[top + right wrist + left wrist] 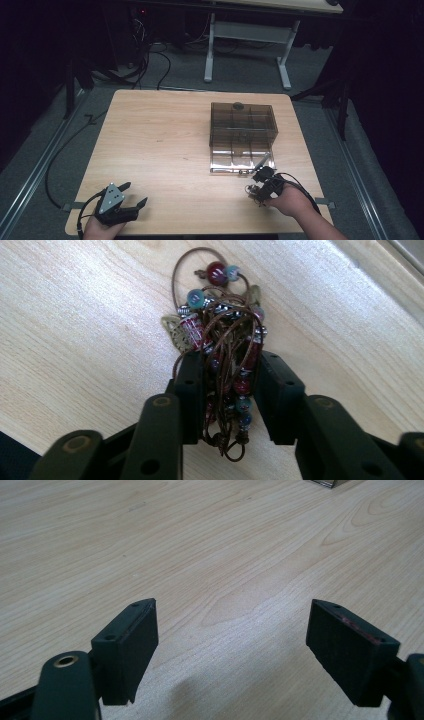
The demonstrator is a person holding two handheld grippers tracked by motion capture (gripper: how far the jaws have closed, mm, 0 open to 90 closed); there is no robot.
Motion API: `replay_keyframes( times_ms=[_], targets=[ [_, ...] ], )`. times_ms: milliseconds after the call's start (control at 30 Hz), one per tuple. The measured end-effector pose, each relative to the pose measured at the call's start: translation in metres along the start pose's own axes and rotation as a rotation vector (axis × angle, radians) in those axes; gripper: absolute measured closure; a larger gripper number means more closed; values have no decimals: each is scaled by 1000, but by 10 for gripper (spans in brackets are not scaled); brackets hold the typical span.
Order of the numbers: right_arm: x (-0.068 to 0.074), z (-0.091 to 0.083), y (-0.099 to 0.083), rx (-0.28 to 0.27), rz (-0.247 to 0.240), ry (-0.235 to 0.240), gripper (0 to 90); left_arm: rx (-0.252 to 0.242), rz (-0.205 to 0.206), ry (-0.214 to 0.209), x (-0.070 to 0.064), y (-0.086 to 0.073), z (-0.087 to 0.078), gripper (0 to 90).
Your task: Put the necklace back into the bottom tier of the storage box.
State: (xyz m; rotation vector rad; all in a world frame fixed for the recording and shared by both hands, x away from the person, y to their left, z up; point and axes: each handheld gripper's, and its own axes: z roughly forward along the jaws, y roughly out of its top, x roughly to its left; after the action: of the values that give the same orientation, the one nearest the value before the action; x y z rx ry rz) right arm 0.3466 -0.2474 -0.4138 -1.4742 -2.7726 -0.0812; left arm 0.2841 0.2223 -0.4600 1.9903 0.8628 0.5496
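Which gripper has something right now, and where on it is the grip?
The right gripper is shut on a beaded cord bundle, pinching the bunched cords near the lower end, with most beads sticking out beyond the jaws. The left gripper is open and holds nothing.

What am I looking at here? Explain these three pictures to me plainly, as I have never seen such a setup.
No robot: a person holds a two-jaw tool in each hand at a wooden table. The high view looks down from above; the other two come from cameras riding on each tool. The left hand-held gripper rests near the table's front edge, its jaws wide apart over bare wood. The right hand-held gripper is closed on a bunched beaded cord necklace with red and teal beads, just beside a smoky clear plastic organizer box with compartments and one drawer pulled out.
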Motion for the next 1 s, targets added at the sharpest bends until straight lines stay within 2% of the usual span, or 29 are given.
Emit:
replay_keyframes(
  times_ms=[100, 200, 333, 567, 1000],
  targets=[
    [-2, 0, 1, -6, -12, 1, 718, 4, 3, -1, 0, 0, 0, 213],
    [0, -1, 2, 4, -10, -4, 723, 1, 2, 1, 0, 0, 0, 213],
    [1, -5, 4, -10, -25, -6, 725, 1, 1, 0, 0, 0, 0, 212],
    [1, -13, 5, -19, -23, -3, 726, 3, 1, -6, 0, 0, 0, 212],
    [-4, -37, 9, -43, -31, -3, 726, 4, 3, -6, 0, 0, 0, 212]
  ],
)
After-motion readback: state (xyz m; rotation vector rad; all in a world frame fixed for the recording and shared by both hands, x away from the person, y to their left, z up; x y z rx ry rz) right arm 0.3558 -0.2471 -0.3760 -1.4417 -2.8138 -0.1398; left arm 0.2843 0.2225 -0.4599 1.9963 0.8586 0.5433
